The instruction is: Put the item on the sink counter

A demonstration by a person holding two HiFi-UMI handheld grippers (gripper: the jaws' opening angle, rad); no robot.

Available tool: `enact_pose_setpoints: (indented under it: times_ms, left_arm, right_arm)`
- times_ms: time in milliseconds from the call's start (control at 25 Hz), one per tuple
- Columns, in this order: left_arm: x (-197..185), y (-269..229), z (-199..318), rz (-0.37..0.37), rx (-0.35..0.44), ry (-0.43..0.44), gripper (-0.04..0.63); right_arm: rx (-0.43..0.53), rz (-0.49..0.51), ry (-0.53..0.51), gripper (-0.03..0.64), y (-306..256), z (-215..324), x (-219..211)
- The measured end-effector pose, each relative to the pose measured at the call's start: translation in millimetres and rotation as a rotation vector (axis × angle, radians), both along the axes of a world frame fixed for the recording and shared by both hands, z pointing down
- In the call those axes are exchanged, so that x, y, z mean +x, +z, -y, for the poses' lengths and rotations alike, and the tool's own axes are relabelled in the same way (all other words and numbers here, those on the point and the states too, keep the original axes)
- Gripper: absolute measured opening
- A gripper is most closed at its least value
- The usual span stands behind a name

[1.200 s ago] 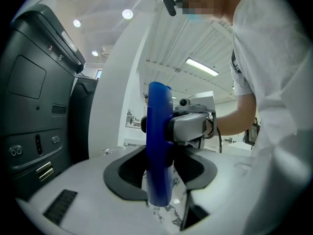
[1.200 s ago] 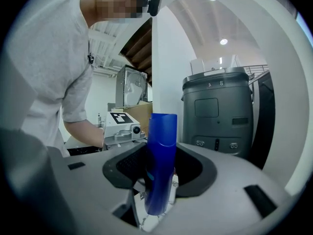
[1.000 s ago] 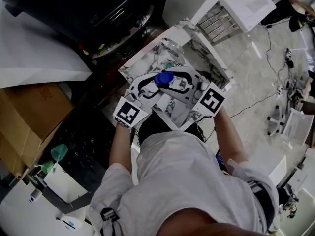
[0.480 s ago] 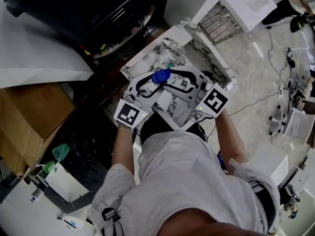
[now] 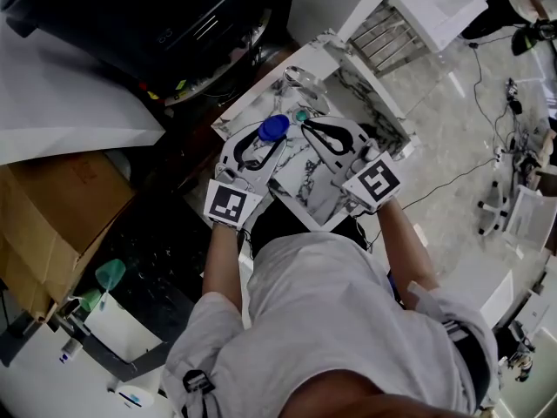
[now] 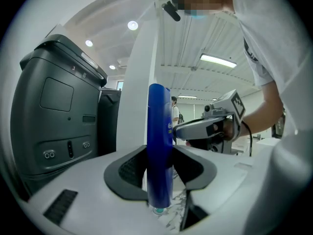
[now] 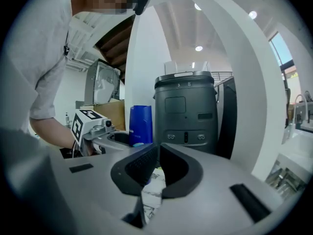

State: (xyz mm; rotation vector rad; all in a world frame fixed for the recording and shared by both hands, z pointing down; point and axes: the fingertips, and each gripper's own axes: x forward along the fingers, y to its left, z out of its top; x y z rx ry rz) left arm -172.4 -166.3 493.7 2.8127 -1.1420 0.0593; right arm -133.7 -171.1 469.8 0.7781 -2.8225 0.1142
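Left gripper is clamped on our upright blue plastic tube, cap down, and we're right above the marbled sink counter.

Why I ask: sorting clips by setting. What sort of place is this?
Likely an indoor lab or workshop mock-up: a small marble-patterned sink counter, a large dark machine, a cardboard box.

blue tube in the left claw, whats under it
Below the blue tube, clamped in the left claw, a sliver of marbled sink counter shows. The claw's body covers the rest, so whether the tube touches it cannot be seen.
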Motion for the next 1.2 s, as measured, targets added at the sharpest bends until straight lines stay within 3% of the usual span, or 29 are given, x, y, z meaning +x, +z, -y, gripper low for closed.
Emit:
enact_pose_setpoints:
  times_ms: [240, 400, 600, 880, 1200]
  left_arm:
    - [-2.4, 12.5, 4.2, -0.001, -0.013, -0.006, 0.170]
    - [-5.4, 21.9, 9.8, 0.029, -0.012, -0.006, 0.170]
    - [-13.7, 37.9, 20.0, 0.054, -0.026, -0.035, 0.169]
    - [-18.5, 60.4, 31.9, 0.056, -0.070, -0.097, 0.169]
    - [-15.6, 86.4, 46.7, 0.096, -0.102, -0.090, 0.167]
  right_arm:
    - [-0.012, -0.055, 0.057, 0.014, 23.0, -3.4, 4.2]
    - [-0.030, -0.121, 0.165, 0.011, 42.3, 1.3, 13.7]
    - [-0.083, -0.114, 0.278, 0.005, 66.2, 6.2, 24.5]
    - [-0.111, -0.136, 0.305, 0.005, 84.8, 3.4, 24.2]
    - [-0.137, -0.137, 0.334, 0.005, 96.7, 3.5, 27.9]
